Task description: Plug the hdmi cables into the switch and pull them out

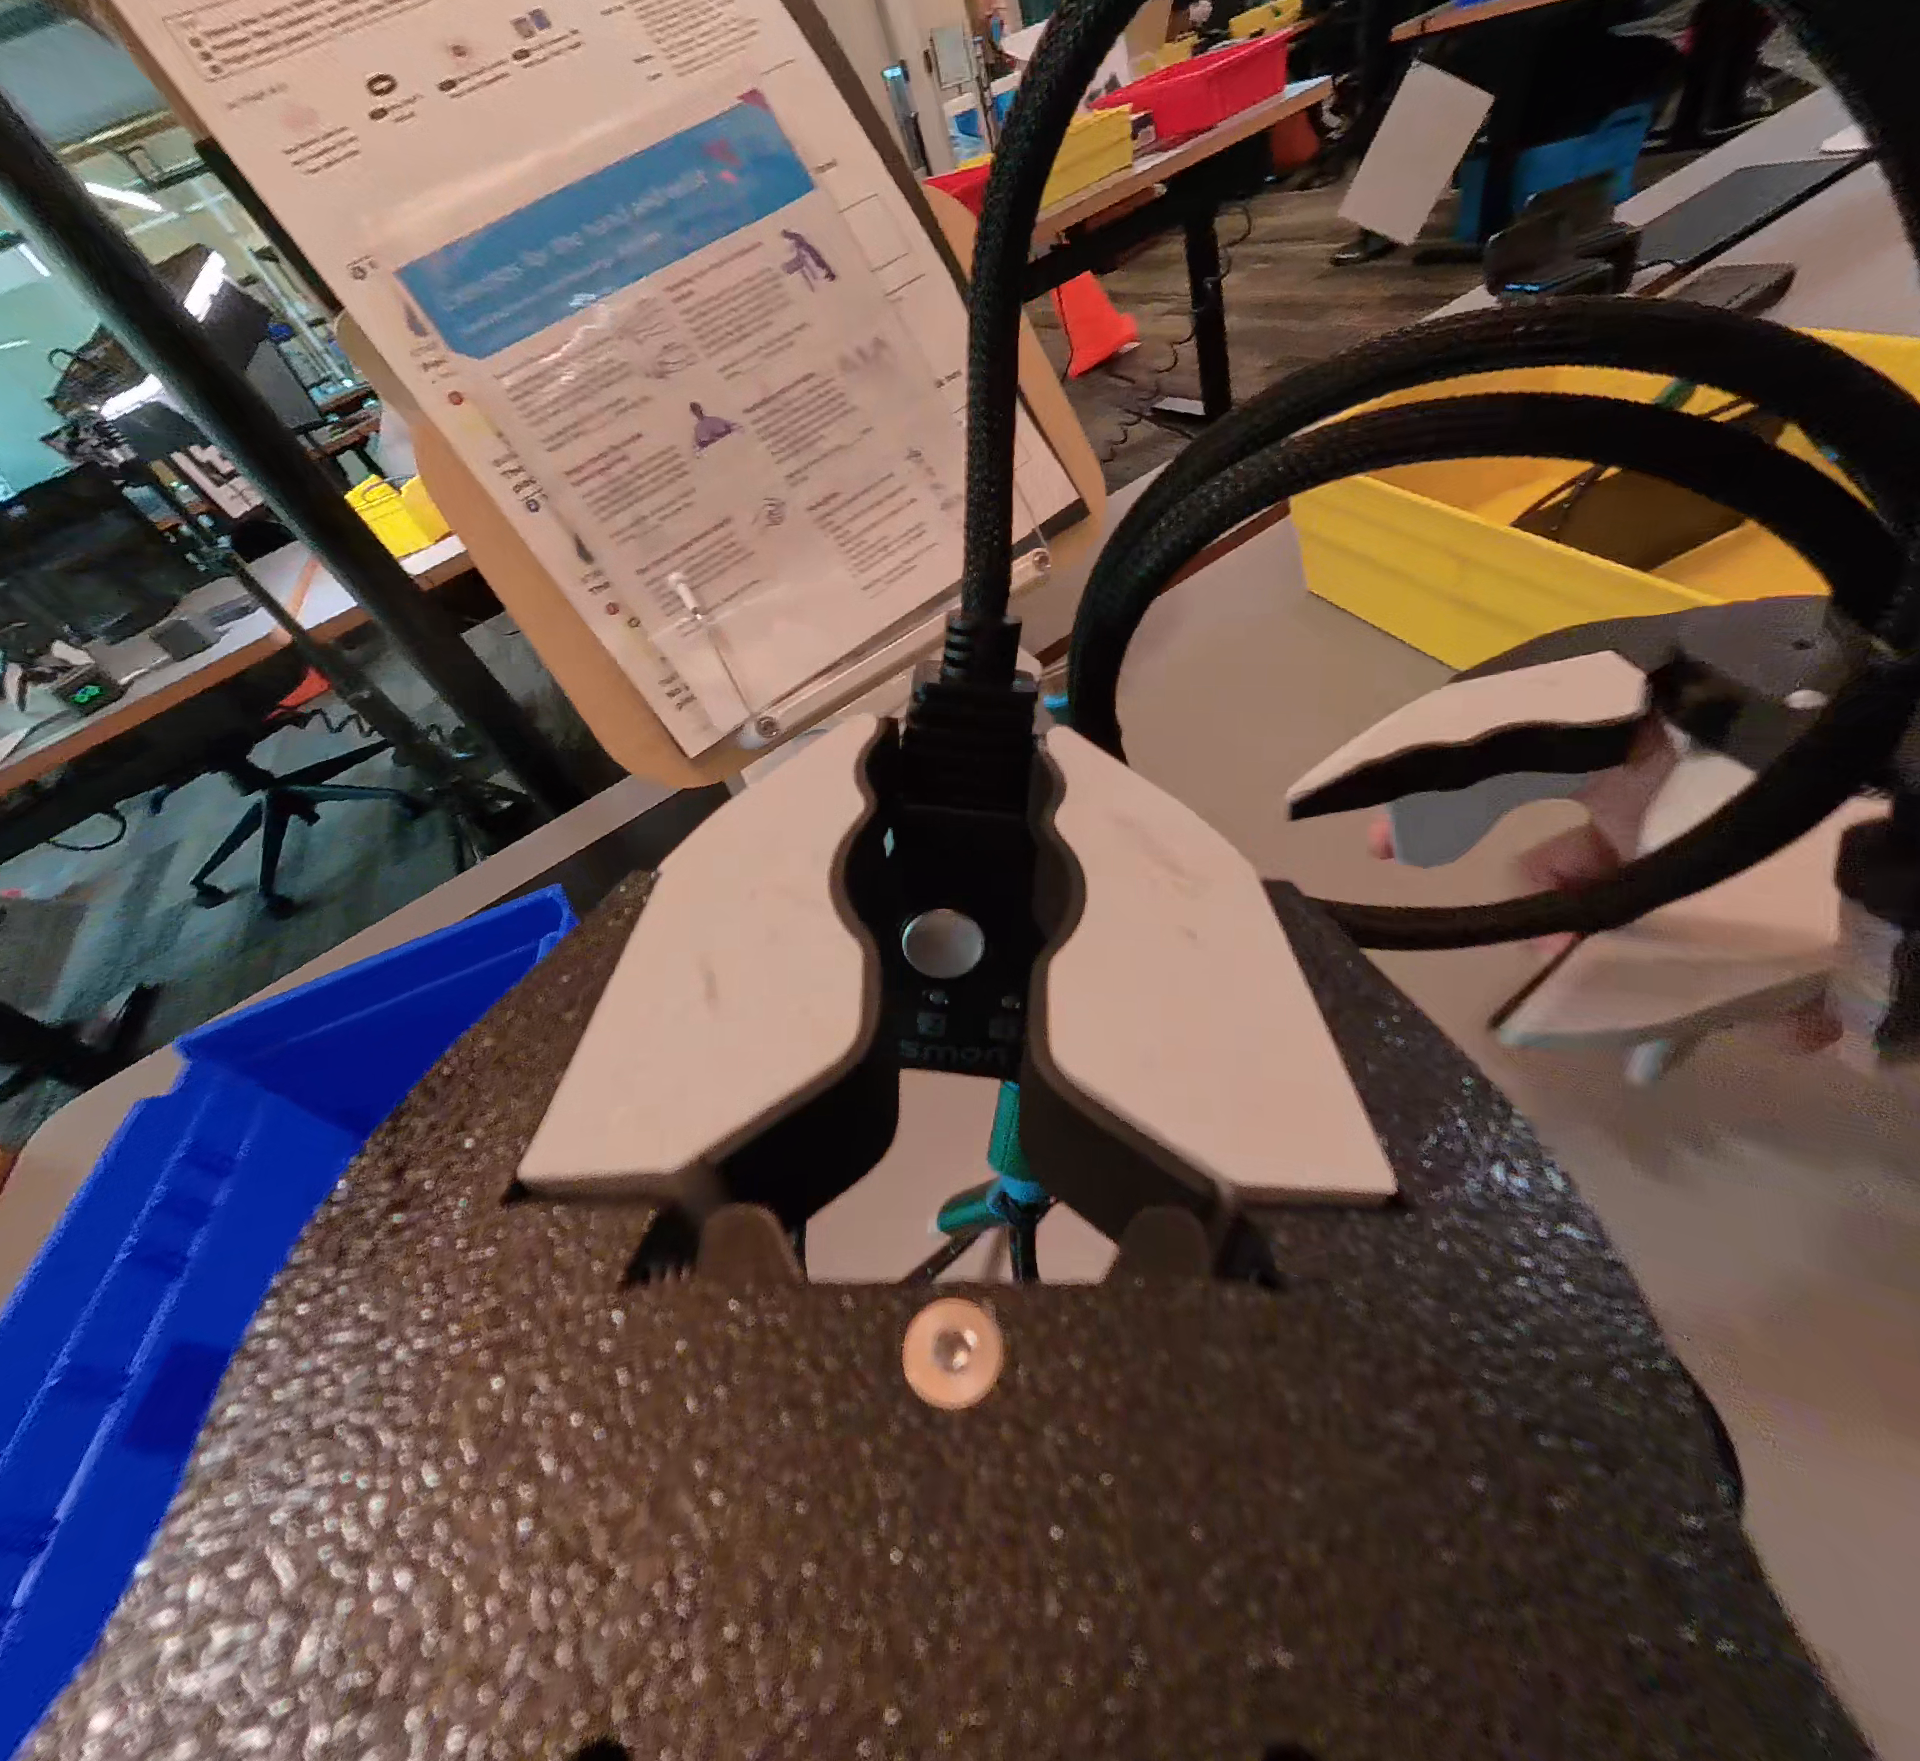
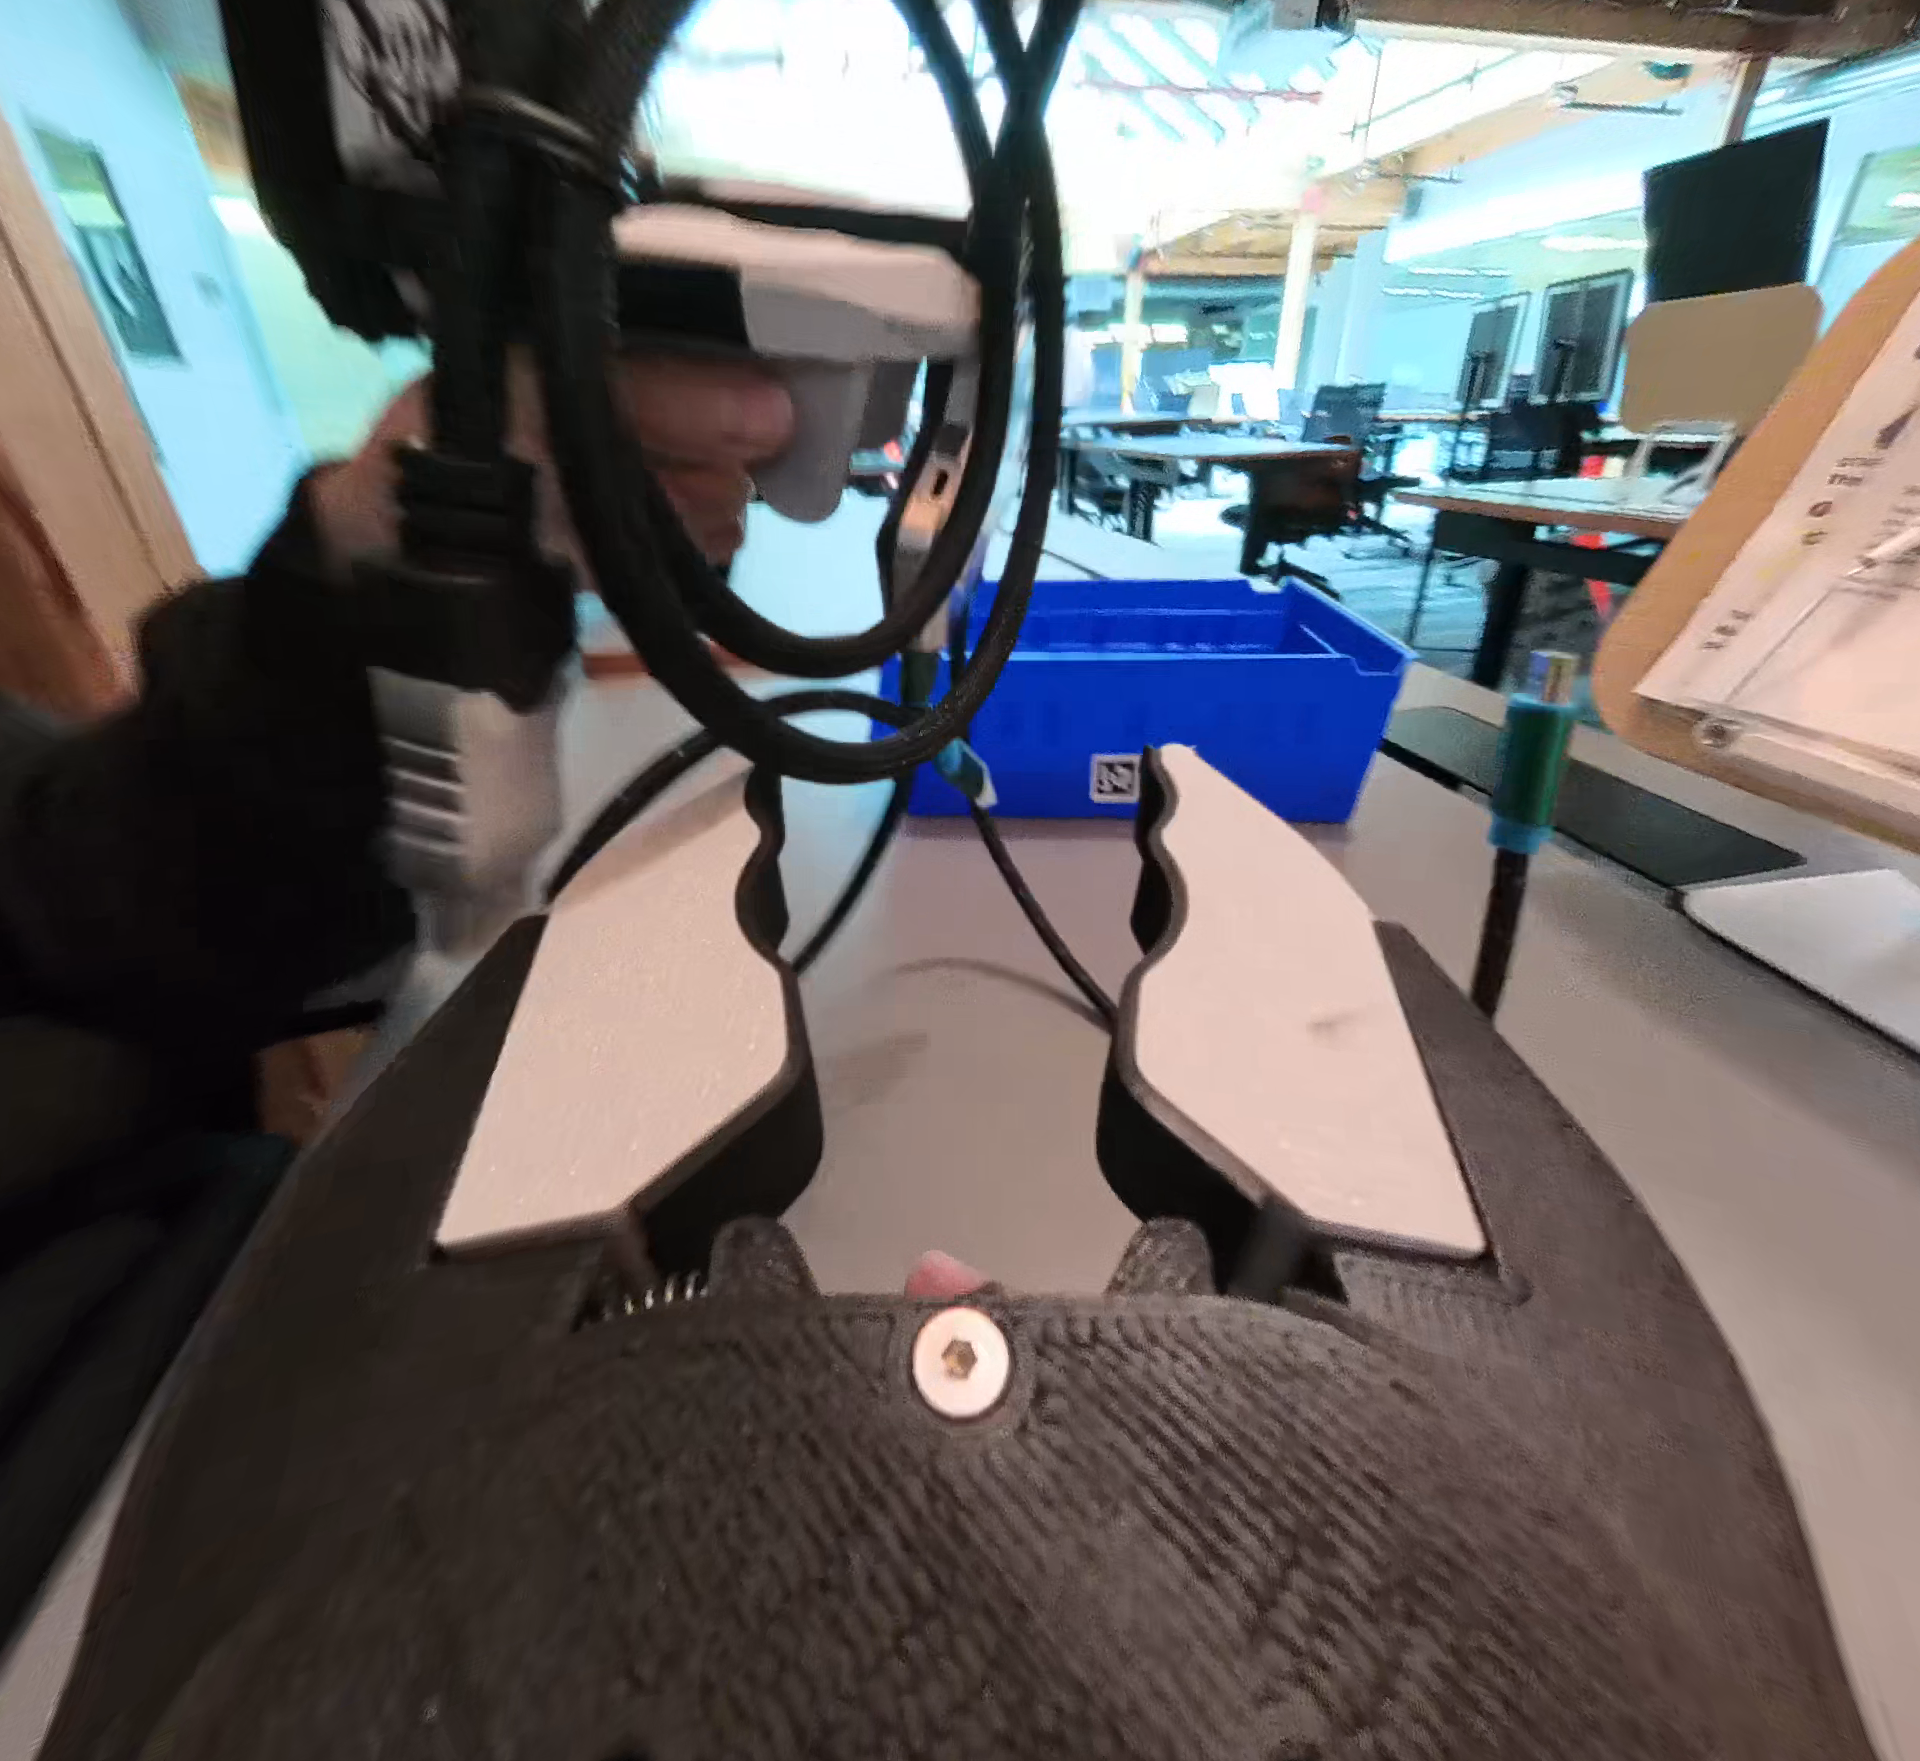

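Note:
In the left wrist view my left gripper [image 1: 961,745] is shut on a small black HDMI switch [image 1: 940,942] with a round silver button. A black plug [image 1: 971,724] sits in the switch's far end, and its braided black cable [image 1: 997,309] arcs up and coils to the right. A teal-green lead [image 1: 1003,1150] hangs below the switch. My right gripper [image 2: 961,766] is open and empty, low over the grey table [image 2: 956,1036]. It also shows in the left wrist view [image 1: 1392,911], to the right, open. The right wrist view shows the left gripper [image 2: 831,288] blurred, with the coiled cable [image 2: 997,361] hanging from it.
A blue bin [image 2: 1195,703] stands on the table ahead of my right gripper, and at lower left in the left wrist view [image 1: 208,1244]. A yellow bin [image 1: 1507,568] is at the right. A wooden stand with printed sheets [image 1: 582,309] stands behind. A green-tipped cable end [image 2: 1532,755] sticks up at the right.

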